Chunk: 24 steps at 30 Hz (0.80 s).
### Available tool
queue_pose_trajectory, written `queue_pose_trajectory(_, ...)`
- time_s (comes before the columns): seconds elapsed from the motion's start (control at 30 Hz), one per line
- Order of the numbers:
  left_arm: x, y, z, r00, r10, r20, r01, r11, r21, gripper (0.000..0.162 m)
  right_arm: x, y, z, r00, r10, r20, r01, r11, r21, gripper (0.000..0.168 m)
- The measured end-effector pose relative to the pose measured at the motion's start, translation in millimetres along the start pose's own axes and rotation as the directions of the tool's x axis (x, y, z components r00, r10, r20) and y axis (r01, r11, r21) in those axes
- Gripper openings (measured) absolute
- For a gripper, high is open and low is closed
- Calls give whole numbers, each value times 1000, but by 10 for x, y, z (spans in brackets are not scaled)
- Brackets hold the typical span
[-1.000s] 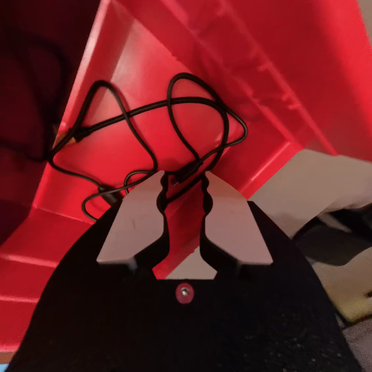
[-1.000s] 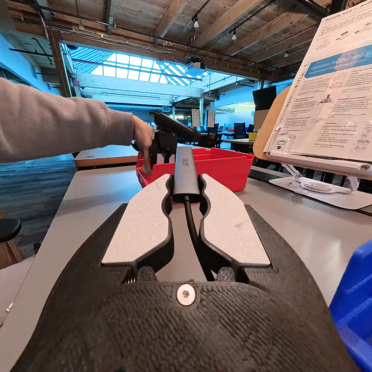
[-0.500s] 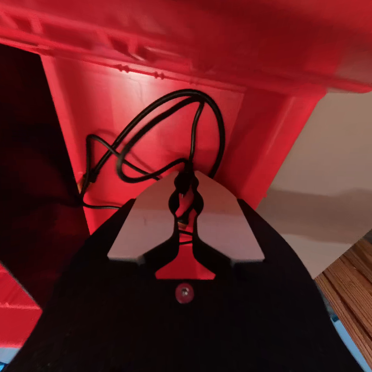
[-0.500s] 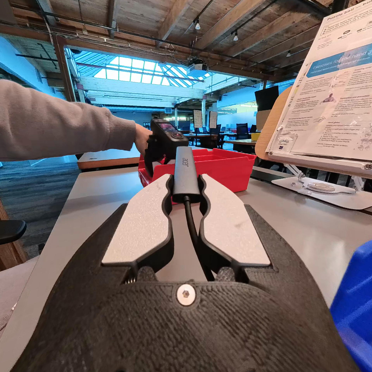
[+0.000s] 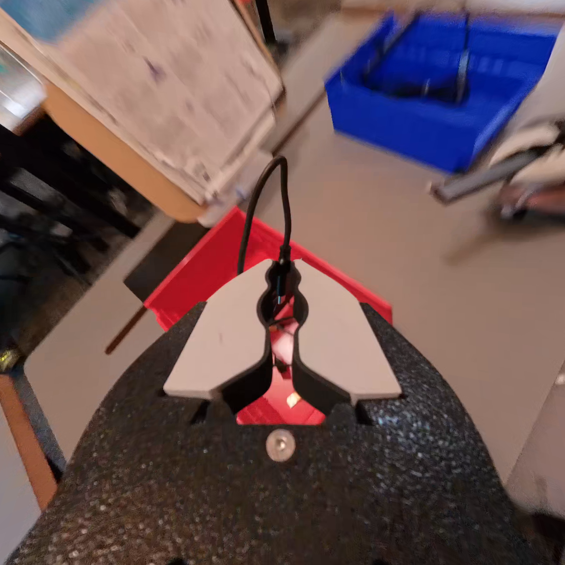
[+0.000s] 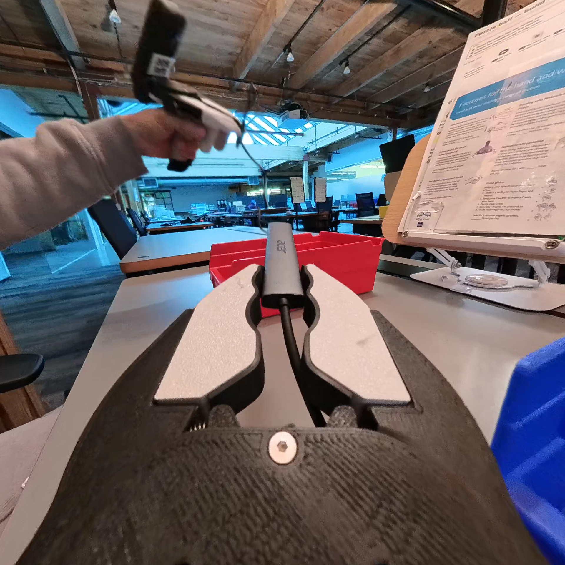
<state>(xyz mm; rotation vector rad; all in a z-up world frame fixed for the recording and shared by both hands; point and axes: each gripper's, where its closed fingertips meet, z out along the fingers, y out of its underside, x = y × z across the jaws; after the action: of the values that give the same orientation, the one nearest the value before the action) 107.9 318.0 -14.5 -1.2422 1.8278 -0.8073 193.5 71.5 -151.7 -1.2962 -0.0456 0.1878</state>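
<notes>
My left gripper is shut on the plug end of a thin black cable, held up above the red bin; the cable loops up and hangs back down toward the bin. In the right wrist view the left gripper is raised high at upper left in a person's hand, with the cable dangling from it. My right gripper is shut on a grey bar-shaped hub with a short black cord, held level over the table in front of the red bin.
A blue bin holding dark cables stands on the grey table; its corner shows at lower right in the right wrist view. A wooden stand with a printed sheet stands at right. Office desks and chairs lie beyond.
My left gripper closed on the cable's plug inside the red bin, then lifted it high out of the bin and swung toward the blue bin side. My right gripper held still with the hub.
</notes>
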Motion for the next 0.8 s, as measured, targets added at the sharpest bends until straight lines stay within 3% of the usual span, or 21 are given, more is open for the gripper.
queue_pose_trajectory(0.03, -15, -207, -134, 999, -34, 33, 31, 996, 79, 8, 16, -11, -9, 1000, 10, -5, -10, 1000, 9, 23)
queue_pose_trajectory(0.23, 134, -1272, -950, 980, -135, 149, 53, 888, 457, 7, 103, -74, -71, 998, 58, -34, -56, 996, 65, 23)
queue_pose_trajectory(0.37, 527, -1521, -965, 986, -164, 30, 131, 876, 465, 8, 124, -91, -87, 997, 47, -63, -42, 996, 80, 23)
queue_pose_trajectory(0.47, 768, -1332, -610, 970, -240, -32, 234, 897, 374, 8, 176, -124, -127, 993, 54, -102, -43, 993, 112, 23)
queue_pose_trajectory(0.53, 1034, -1107, -269, 930, -340, -141, 368, 881, 296, 8, 222, -151, -170, 989, 62, -132, -44, 990, 135, 24)
queue_pose_trajectory(0.63, 1554, -720, 277, 792, -511, -334, 579, 803, 145, 8, 253, -168, -206, 986, 43, -159, -21, 990, 138, 24)
queue_pose_trajectory(0.8, 1943, -70, 1064, 579, -717, -388, 797, 598, 83, 8, 254, -169, -208, 986, 35, -165, -13, 990, 138, 24)
